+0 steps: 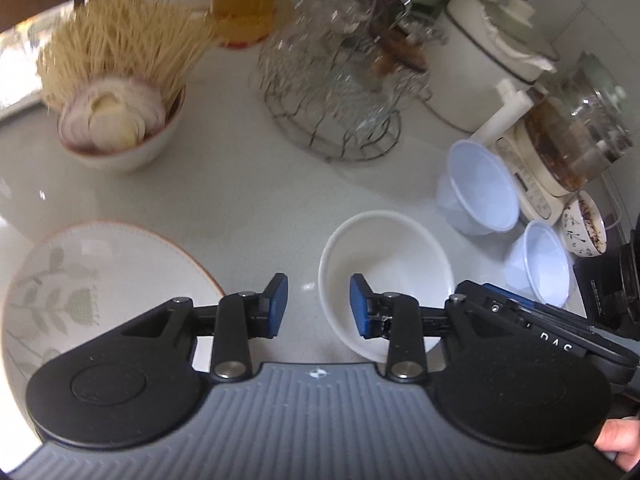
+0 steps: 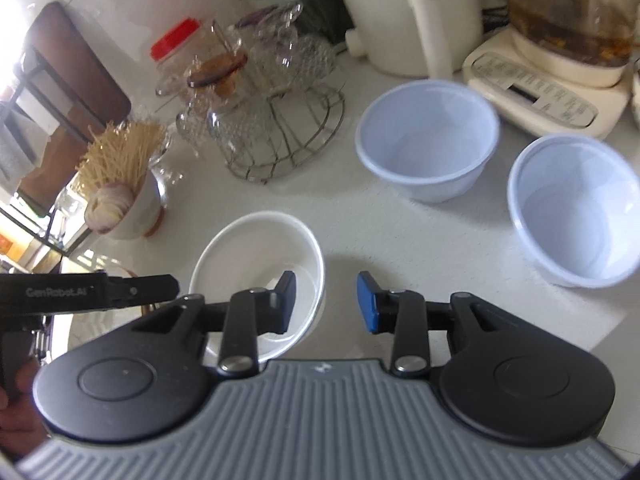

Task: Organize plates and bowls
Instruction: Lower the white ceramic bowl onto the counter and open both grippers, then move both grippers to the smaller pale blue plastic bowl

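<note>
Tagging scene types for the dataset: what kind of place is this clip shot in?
Most likely a home kitchen counter. A white countertop holds a glass kettle on an electric base, a wire rack of glass cups, a white ceramic bowl and two plastic bowls.

Place: a home kitchen, seen at counter level.
Surface: a pale countertop (image 2: 400, 248) ran across both views.
Appliances: a white cooker (image 2: 404, 12) and a glass kettle (image 2: 572, 12) stood upper right.
Storage: a wire rack of glassware (image 2: 272, 120) stood at upper centre.
Food: a bowl of dry noodles (image 1: 116, 92) stood upper left.
</note>
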Tool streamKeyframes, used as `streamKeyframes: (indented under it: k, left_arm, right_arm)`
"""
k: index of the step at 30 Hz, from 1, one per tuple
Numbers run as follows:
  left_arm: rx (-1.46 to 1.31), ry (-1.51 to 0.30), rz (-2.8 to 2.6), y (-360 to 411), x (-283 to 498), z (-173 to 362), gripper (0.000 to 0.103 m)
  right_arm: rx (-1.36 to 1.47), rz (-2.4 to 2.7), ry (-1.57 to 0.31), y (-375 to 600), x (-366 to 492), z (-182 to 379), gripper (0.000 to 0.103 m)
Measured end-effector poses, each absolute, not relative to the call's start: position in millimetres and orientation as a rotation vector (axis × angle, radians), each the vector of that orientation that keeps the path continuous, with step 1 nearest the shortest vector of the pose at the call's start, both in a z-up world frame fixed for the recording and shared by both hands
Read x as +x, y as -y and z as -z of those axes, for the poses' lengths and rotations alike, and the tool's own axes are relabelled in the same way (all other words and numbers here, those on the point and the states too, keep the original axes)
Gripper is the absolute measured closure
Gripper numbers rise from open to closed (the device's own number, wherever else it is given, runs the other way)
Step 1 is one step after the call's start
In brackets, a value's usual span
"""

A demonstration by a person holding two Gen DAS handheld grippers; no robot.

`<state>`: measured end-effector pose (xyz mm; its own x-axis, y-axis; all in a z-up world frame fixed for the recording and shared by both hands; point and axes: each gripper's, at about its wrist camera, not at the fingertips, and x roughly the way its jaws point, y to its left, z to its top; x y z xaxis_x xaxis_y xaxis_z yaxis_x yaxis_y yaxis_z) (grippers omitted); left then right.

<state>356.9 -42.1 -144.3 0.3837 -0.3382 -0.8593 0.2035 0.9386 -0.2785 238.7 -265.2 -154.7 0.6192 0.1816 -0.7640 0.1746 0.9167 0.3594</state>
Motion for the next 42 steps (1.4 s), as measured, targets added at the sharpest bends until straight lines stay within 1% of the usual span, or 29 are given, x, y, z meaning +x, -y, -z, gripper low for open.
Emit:
streamKeyframes:
  k: [10, 16, 21, 27, 32, 42]
  left_arm:
    - [-0.059, -0.985, 0.504, 42, 337, 87, 0.064]
    - [-0.068, -0.914, 0.564, 33, 317, 56, 0.064]
    - [-0.025, -0.835, 0.595, 26, 294, 33, 0.064]
    - [-0.038, -0.832, 0.646, 12, 272, 26, 0.064]
    - [-0.028, -0.824, 0.687, 6, 256, 28, 0.064]
    - [-0.007, -0.852, 0.754, 33, 245, 41, 0.064]
  right_arm:
    - [0.423, 0.145, -0.745, 253, 197, 98, 0.066]
    - [0.405, 0.199, -0.681, 238, 168, 72, 0.066]
    - [0.380, 0.244, -0.625, 222, 140, 55, 0.066]
    - [0.350, 0.301, -0.598, 205, 111, 42, 0.066]
    - [0.349, 0.346, -0.617, 200, 93, 42, 0.066]
    - [0.380, 0.433, -0.644, 218, 64, 51, 0.067]
